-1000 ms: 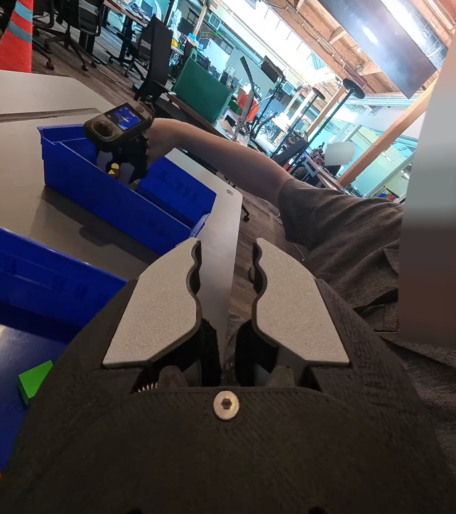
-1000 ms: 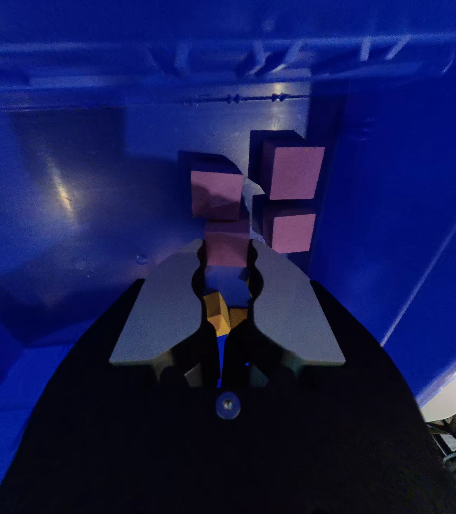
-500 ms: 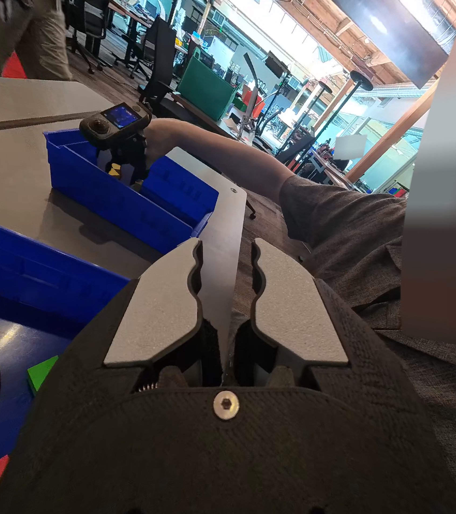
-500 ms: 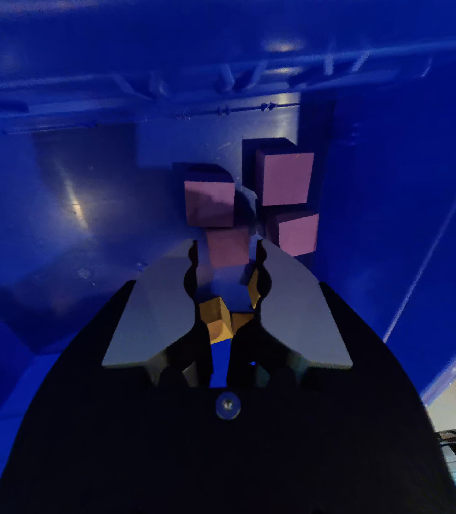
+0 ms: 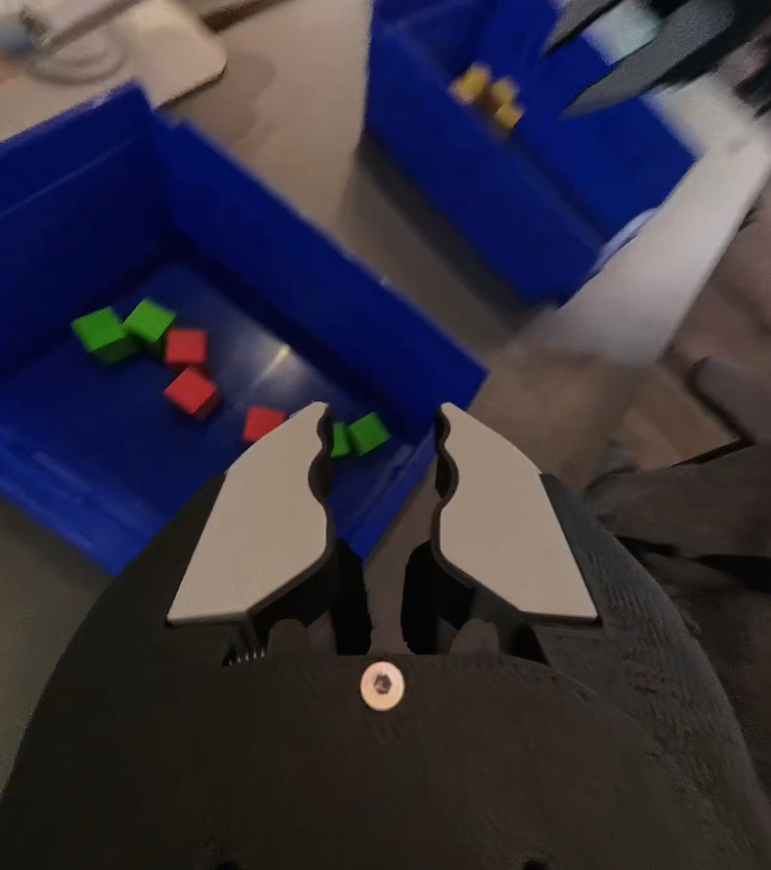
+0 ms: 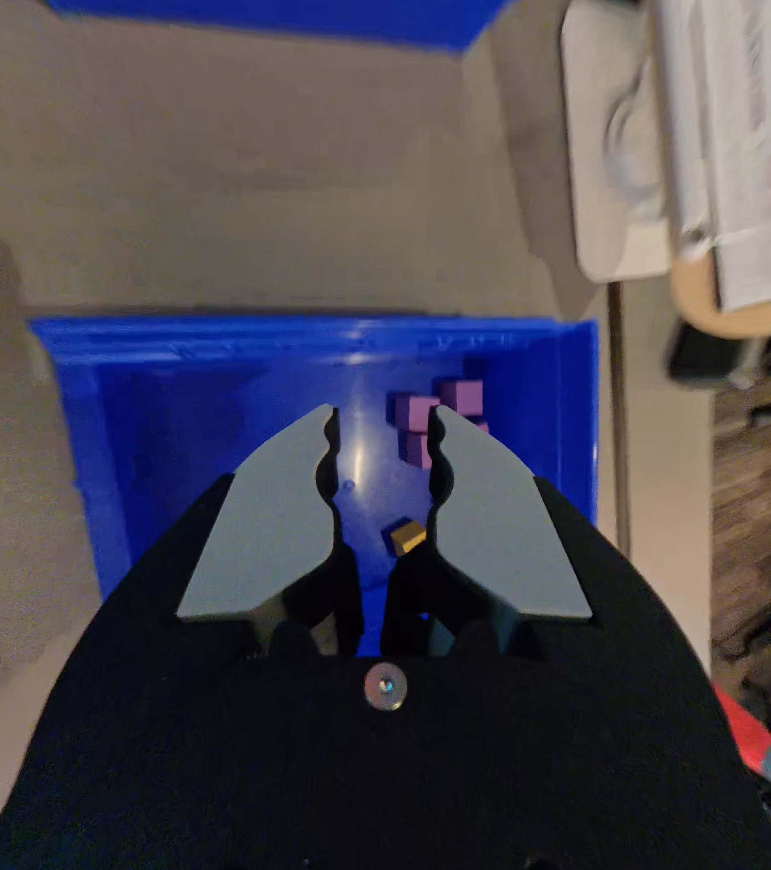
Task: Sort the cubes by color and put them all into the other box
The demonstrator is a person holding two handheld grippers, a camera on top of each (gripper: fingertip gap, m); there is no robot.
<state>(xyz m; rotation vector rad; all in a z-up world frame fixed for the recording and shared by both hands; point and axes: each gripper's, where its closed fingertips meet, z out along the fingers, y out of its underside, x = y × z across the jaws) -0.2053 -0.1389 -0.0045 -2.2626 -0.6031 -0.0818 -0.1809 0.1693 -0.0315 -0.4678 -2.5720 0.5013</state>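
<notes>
The yellow cube [image 6: 405, 536] lies on the floor of the bin [image 6: 280, 329], below and between the fingers of the right gripper [image 6: 383, 412]. Half a second ago that gripper was down inside the bin close over the cubes. Now it has lifted clear above the rim, its jaws apart and nothing between them. As a cube it has no long axis; it sits turned with one corner toward the gripper. The purple cubes [image 6: 461, 393] cluster ahead of the right fingertip, near the bin's far right corner, and bare table [image 6: 233, 165] stretches beyond. The left gripper [image 5: 383, 407], which was aimed out across the room, has swung down; it hangs spread and empty above the near corner of a second bin [image 5: 303, 263]. Green cubes [image 5: 101, 329] and red cubes [image 5: 190, 388] are scattered ahead and left of its fingers, all blurred.
</notes>
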